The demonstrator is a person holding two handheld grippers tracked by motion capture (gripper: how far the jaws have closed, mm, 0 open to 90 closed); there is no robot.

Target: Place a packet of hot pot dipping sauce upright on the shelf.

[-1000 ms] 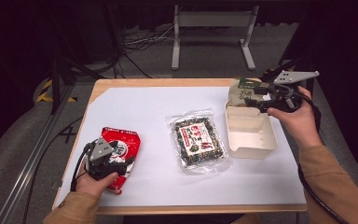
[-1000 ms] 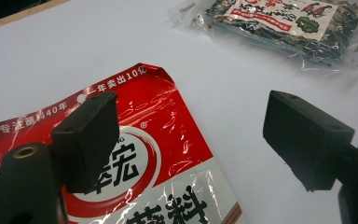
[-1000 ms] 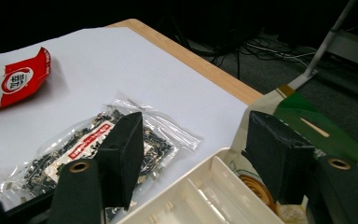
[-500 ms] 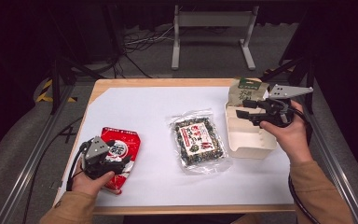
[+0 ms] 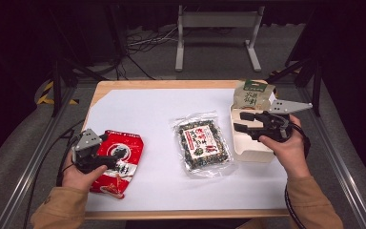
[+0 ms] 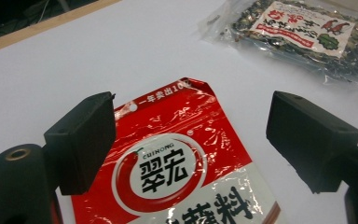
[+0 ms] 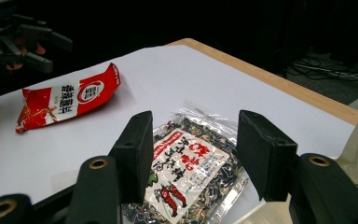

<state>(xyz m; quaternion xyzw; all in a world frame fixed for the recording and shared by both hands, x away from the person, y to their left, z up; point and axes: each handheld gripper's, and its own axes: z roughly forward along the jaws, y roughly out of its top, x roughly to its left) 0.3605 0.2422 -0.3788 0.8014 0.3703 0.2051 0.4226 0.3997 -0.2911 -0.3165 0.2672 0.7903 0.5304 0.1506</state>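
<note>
A red sauce packet lies flat at the table's front left. My left gripper hovers just above it, open, the packet showing below its spread jaws. A clear packet of dark dried food lies mid-table. My right gripper hangs over a cream box at the right and points left. Its jaws have just been closing a little but still stand open with nothing between them. The clear packet lies beyond them.
A beige and green packet stands behind the cream box at the back right. White paper covers the wooden table. Farther off in the right gripper view are the red packet and the left gripper.
My right gripper has come down and toward the person, from by the green packet to over the cream box, its jaws narrower. The left gripper has lifted slightly above the red packet.
</note>
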